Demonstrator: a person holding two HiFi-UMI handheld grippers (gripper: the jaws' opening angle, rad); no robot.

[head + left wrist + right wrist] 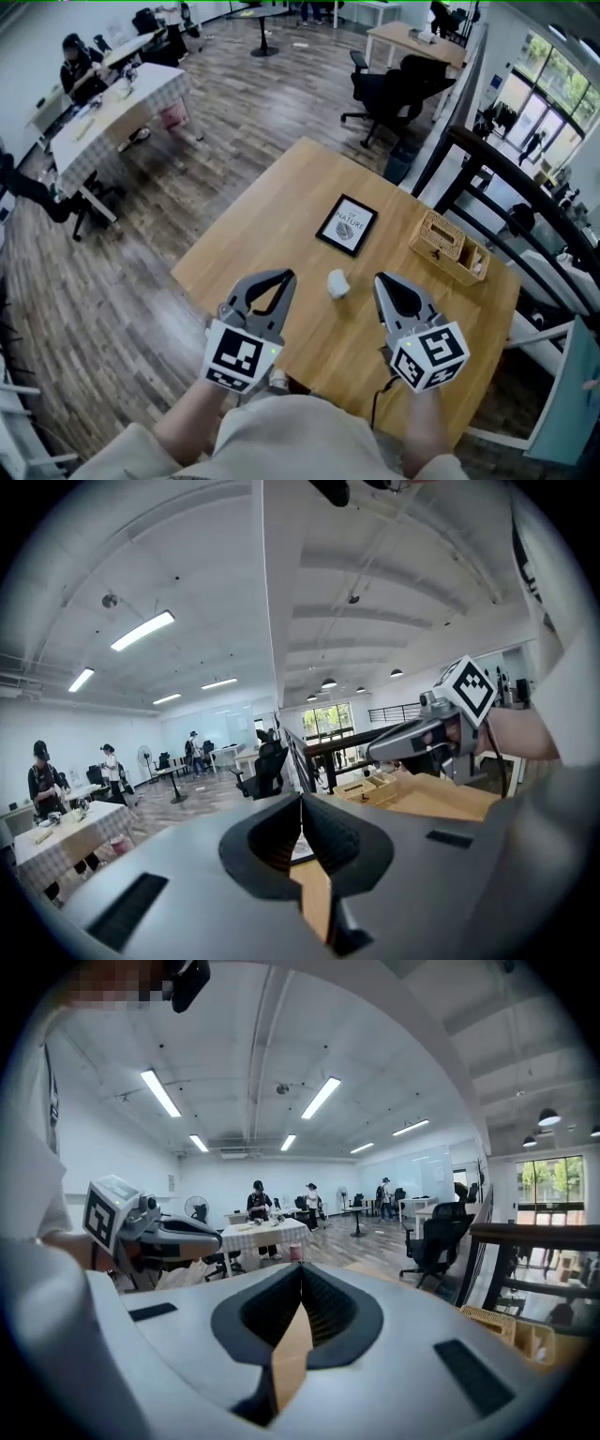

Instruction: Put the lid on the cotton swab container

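Nothing of the task looks done yet, as far as the pictures show: the left gripper and the right gripper both hover over the near edge of the table, and neither touches anything. Each gripper's own view shows its jaws closed tip to tip with nothing between them, only bare wood showing through the gap below. One small white object, which I take for the container, stands on the table between the two grippers, just beyond their tips and a little nearer the right one. It is too small to tell whether it is open, what is inside it, or whether a lid already sits on it; no separate lid can be made out anywhere on the table. By my reading the whole job is left: find the lid, grasp it, bring it over the container and press it on. Further back, toward the middle of the table, lies a dark frame. Near the right edge sits a wicker basket with compartments, well apart from the container; its contents cannot be made out.
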